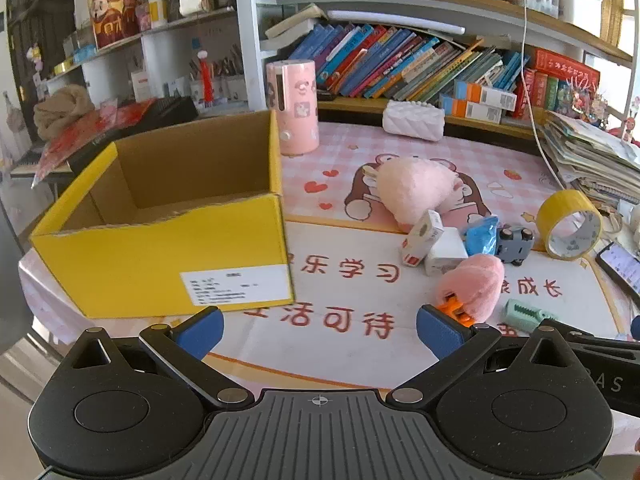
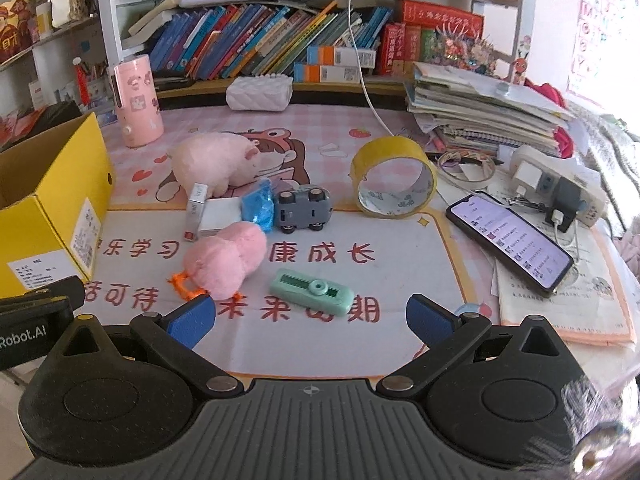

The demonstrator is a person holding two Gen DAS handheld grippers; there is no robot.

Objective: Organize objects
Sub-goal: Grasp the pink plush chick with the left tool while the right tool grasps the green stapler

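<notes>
An open yellow cardboard box (image 1: 160, 248) (image 2: 48, 200) stands at the desk's left with nothing visible inside. Right of it lies a cluster: a pink plush with orange feet (image 2: 228, 264) (image 1: 474, 286), a larger pink plush (image 2: 212, 162) (image 1: 416, 190), small white boxes (image 2: 208, 216) (image 1: 432, 242), a blue packet (image 2: 260, 204) (image 1: 482, 234), a grey toy car (image 2: 304, 208) (image 1: 514, 242), a mint-green toothed gadget (image 2: 312, 292) (image 1: 526, 314) and a yellow tape roll (image 2: 394, 178) (image 1: 568, 224). My left gripper (image 1: 320, 330) is open in front of the box. My right gripper (image 2: 310, 320) is open just short of the green gadget.
A phone (image 2: 508, 236) with a lit screen lies at the right on a paper sheet, beside chargers (image 2: 556, 188) and a stack of books (image 2: 484, 108). A pink cylinder (image 2: 136, 100) and a white quilted pouch (image 2: 260, 94) stand at the back below the bookshelf.
</notes>
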